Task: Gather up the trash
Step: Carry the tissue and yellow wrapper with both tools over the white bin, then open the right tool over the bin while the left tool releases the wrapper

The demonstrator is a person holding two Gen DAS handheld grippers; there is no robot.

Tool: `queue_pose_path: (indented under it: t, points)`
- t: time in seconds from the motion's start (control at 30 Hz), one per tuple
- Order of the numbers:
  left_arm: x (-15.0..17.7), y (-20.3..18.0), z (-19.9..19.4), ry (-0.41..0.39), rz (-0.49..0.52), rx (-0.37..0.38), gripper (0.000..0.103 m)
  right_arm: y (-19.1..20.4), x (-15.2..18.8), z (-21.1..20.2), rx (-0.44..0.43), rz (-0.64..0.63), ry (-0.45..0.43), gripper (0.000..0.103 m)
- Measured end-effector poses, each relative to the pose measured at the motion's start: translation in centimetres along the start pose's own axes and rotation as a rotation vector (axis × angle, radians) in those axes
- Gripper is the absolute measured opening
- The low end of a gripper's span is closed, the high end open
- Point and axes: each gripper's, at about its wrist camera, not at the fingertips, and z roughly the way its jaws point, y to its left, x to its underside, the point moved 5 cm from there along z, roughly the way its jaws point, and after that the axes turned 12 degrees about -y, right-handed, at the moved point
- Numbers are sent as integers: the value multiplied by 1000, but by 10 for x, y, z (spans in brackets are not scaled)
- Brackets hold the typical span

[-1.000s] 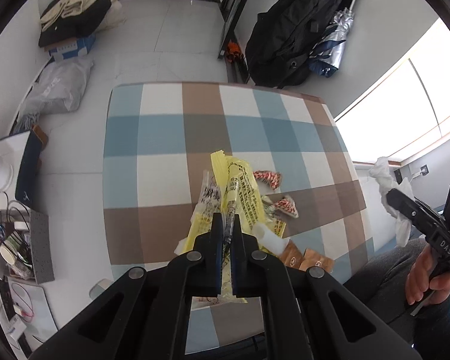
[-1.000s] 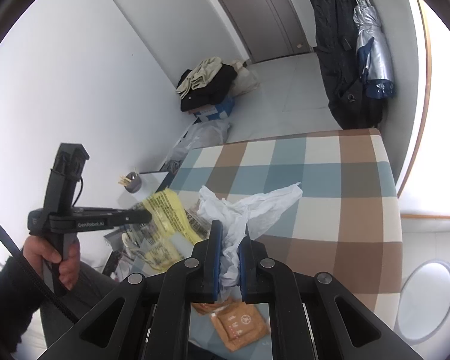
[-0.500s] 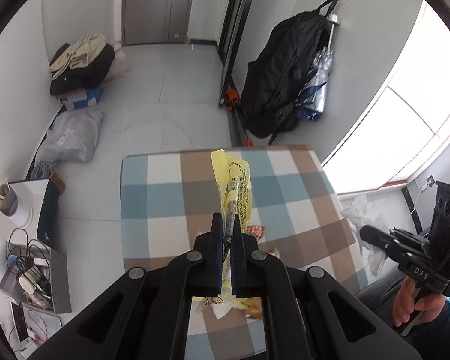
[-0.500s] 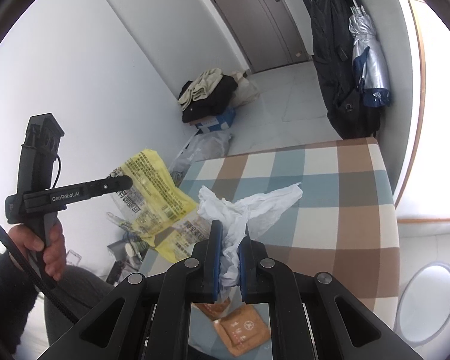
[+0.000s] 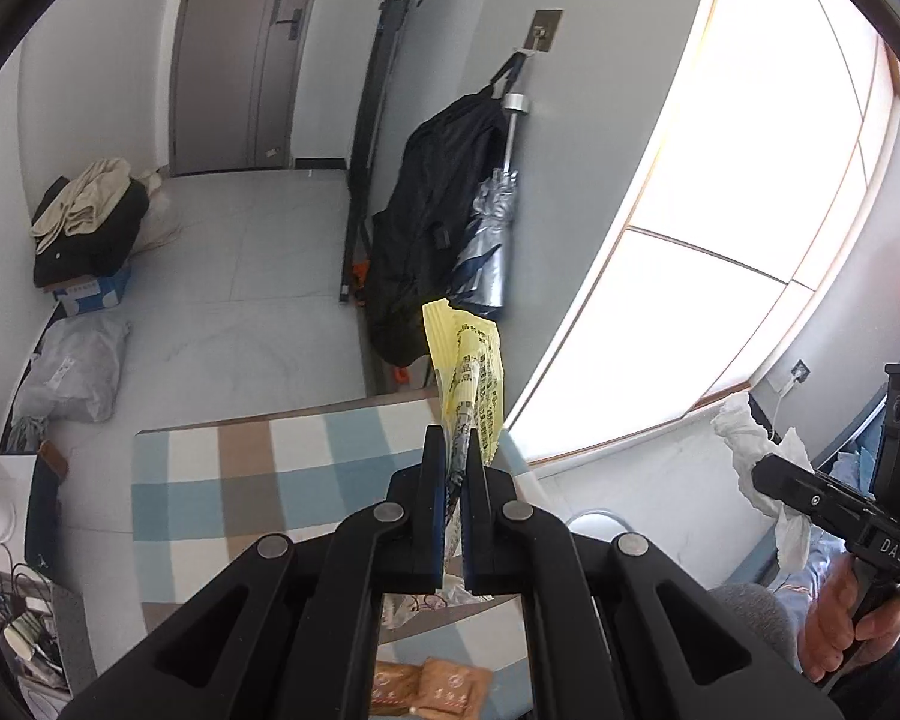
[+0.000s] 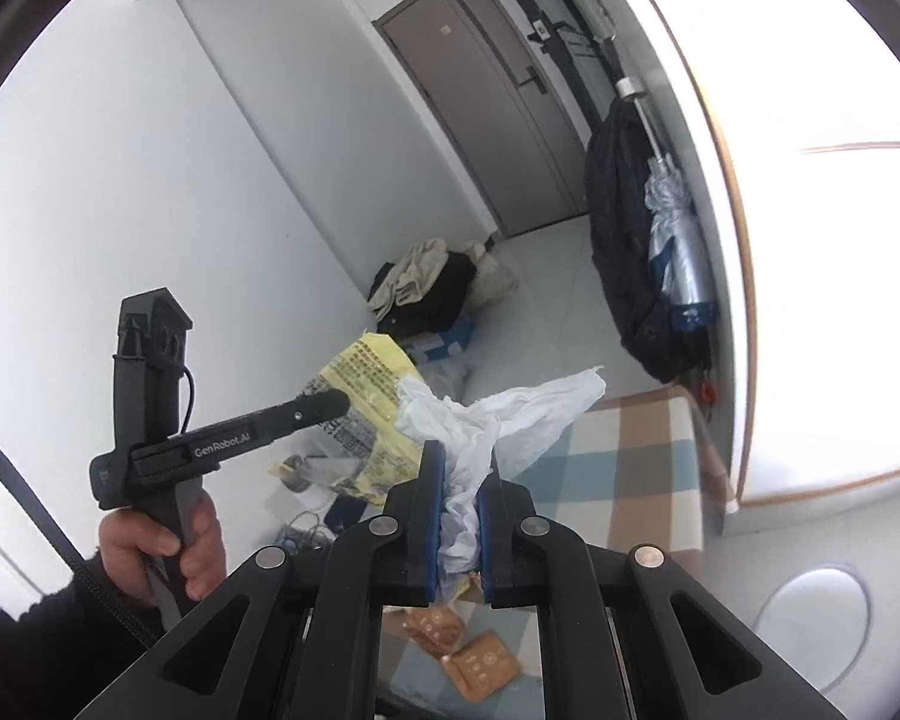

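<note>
the left gripper (image 5: 457,468) has its jaws pinching a yellow bag (image 5: 468,372), held high off the checked worktop (image 5: 222,480). the right gripper (image 6: 461,480) has its jaws squeezing a white tissue (image 6: 498,414), likely to drop it in.

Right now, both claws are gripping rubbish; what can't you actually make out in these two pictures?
- Print on the yellow wrapper: too small, both views.
- Brown packets on the checked table: partly hidden behind each gripper's frame.
- Wrapper's lower end: left view, hidden behind the left gripper.
- Any trash bin: not in either view.
- White tissue: its lower end, hidden by the right gripper.
</note>
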Motion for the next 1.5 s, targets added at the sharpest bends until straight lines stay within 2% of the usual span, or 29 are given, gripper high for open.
queue_pose_path:
  t: [0.17, 0.33, 0.53, 0.7, 0.9, 1.07, 1.27, 1.43, 1.47, 1.5]
  points:
    - [-4, -49, 25, 4, 38, 97, 0, -39, -14, -51, 107, 14, -31, 9]
    - [2, -96, 53, 37, 51, 182, 0, -88, -8, -91, 238, 45, -41, 9]
    - [28, -144, 98, 135, 75, 250, 0, -166, 26, -114, 405, 135, -11, 9]
    - [62, -171, 138, 250, 79, 280, 0, -234, 76, -103, 502, 240, 78, 9]
    - [101, -182, 185, 389, 63, 262, 0, -297, 140, -75, 544, 385, 194, 9]
    - [132, -189, 215, 498, 55, 236, 0, -334, 184, -45, 539, 481, 268, 9]
    - [154, -199, 233, 569, 63, 220, 0, -359, 226, -14, 509, 541, 346, 12]
    - [168, -203, 248, 617, 67, 203, 0, -377, 244, 3, 491, 579, 388, 12]
    - [169, -204, 252, 623, 67, 199, 0, -383, 242, 7, 487, 586, 390, 16]
    - [173, -206, 256, 631, 67, 196, 0, -385, 245, 9, 492, 592, 395, 26]
